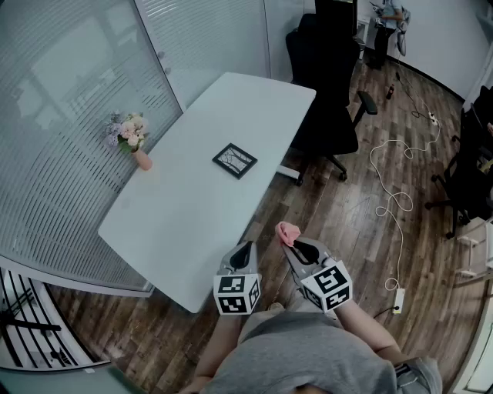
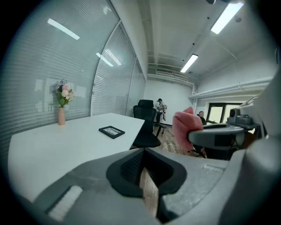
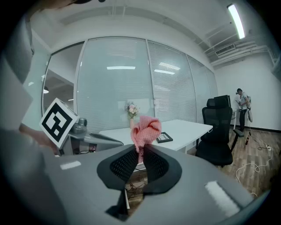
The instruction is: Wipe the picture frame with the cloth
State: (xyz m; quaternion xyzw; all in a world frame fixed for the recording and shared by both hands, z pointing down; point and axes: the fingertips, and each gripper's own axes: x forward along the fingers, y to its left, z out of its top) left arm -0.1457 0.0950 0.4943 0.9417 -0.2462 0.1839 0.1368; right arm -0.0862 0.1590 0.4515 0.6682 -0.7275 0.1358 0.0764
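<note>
A small black picture frame (image 1: 235,160) lies flat near the middle of the long white table (image 1: 185,223); it also shows in the left gripper view (image 2: 112,131) and the right gripper view (image 3: 164,138). My right gripper (image 1: 291,245) is shut on a bunched pink cloth (image 1: 287,232), which sticks up from its tips (image 3: 147,129). It hovers over the floor, just off the table's near right edge. My left gripper (image 1: 243,250) is shut with nothing in it, at the table's near edge. Both are well short of the frame.
A pink vase of flowers (image 1: 132,138) stands at the table's left edge by the glass wall. A black office chair (image 1: 327,85) sits past the table's far right corner. White cables (image 1: 397,200) trail over the wooden floor. A person (image 1: 387,23) stands far back.
</note>
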